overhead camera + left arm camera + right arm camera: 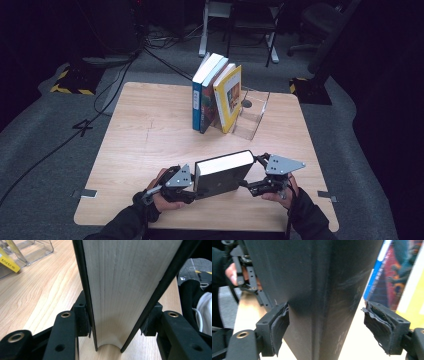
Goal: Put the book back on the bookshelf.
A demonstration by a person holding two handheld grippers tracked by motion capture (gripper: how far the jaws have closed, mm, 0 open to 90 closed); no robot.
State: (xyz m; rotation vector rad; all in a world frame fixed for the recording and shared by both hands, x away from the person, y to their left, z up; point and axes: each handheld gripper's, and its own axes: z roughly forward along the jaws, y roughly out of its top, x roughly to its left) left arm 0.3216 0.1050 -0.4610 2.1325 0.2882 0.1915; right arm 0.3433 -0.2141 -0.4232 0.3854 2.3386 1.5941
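Black book [222,175] stands on edge near the table's [150,135] front edge, between both hands; the left tool [107,322] is clamped on its page side, pads pressing both covers, while the right tool [324,327] straddles the spine, one pad touching, the other standing clear

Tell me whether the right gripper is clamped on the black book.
No: the right gripper stands open, one pad clear of the black book.

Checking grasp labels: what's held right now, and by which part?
Left gripper clamps the black book across its covers at the page edge. Right gripper straddles the spine, jaws open.
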